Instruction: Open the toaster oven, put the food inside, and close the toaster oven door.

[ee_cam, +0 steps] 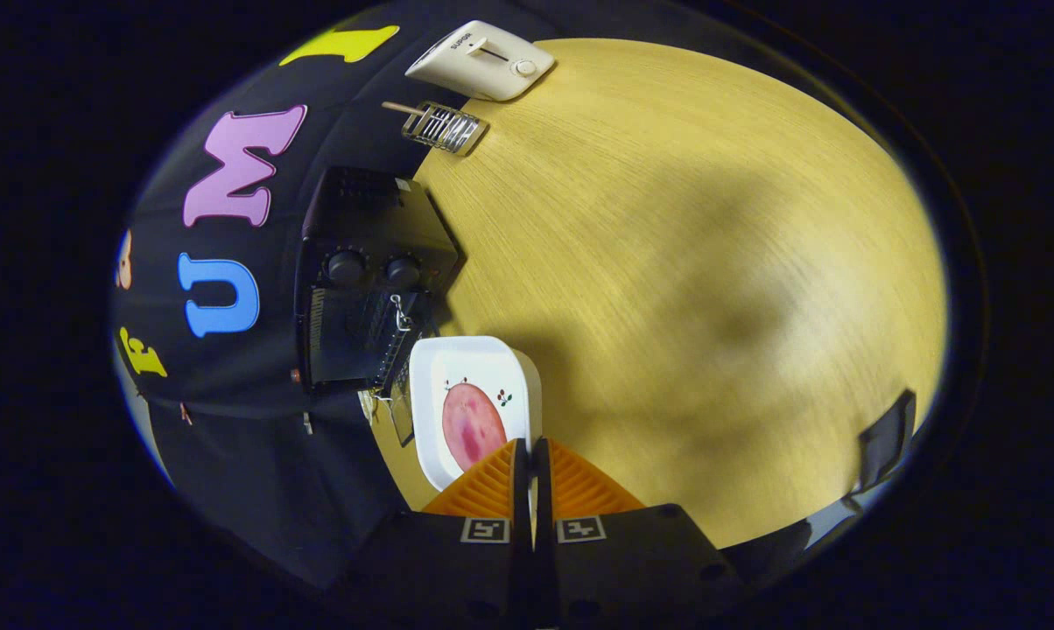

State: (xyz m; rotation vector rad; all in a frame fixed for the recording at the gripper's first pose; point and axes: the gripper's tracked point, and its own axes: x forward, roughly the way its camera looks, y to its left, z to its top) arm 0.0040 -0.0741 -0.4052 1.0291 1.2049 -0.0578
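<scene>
Gripping the white plate rim, the tongs are closed tight on it. Keep the ham slice level while steering toward the open toaster oven at the surface edge.

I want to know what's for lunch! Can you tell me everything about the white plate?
The white plate is a squarish dish with rounded corners, glossy like ceramic or plastic. A round pink slice of food lies on it, near small printed decorations. It appears lifted above the wooden table, just in front of the black toaster oven. The gripper is shut on its rim.
</scene>
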